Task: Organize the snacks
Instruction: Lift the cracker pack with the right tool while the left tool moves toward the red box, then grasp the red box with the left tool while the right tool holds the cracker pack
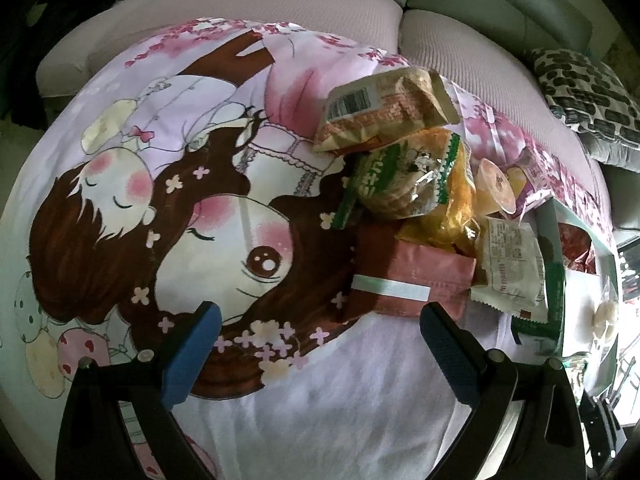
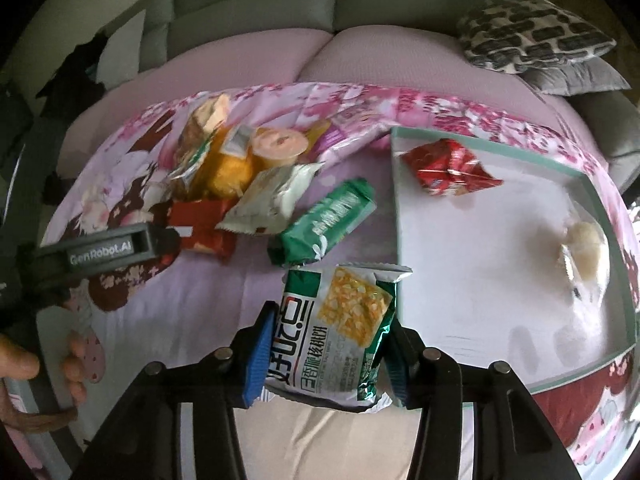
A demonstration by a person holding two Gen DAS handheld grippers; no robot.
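1. A grey sofa with pale pink seat cushions (image 2: 248,64) carries a pink cartoon-print cloth (image 1: 168,184) spread over the seat; a black-and-white patterned pillow (image 2: 532,36) lies at the far right.
2. A shallow white tray with a mint-green rim (image 2: 400,184) lies on the cloth at the right. Inside it are a red foil snack packet (image 2: 448,168) near the far edge and a pale round snack in clear wrap (image 2: 584,252), blurred and hard to make out.
3. A heap of mixed snack packets (image 1: 416,184) lies on the cloth left of the tray; the packets overlap, so several are partly hidden. A dark green foil biscuit packet (image 2: 328,220) lies apart from the heap, its long axis running diagonally toward the tray's far corner.
4. The right gripper (image 2: 324,356) has its jaws closed on a green-and-white walnut-crisp packet (image 2: 340,332), held by its two long sides just left of the tray's near-left edge. Its long axis points forward, away from the camera; its near end is crumpled between the jaws.
5. The left gripper (image 1: 320,348) hangs over the cloth with its jaws wide apart and nothing between them; a pink carton with a white stripe (image 1: 408,280) lies just beyond the right jaw.
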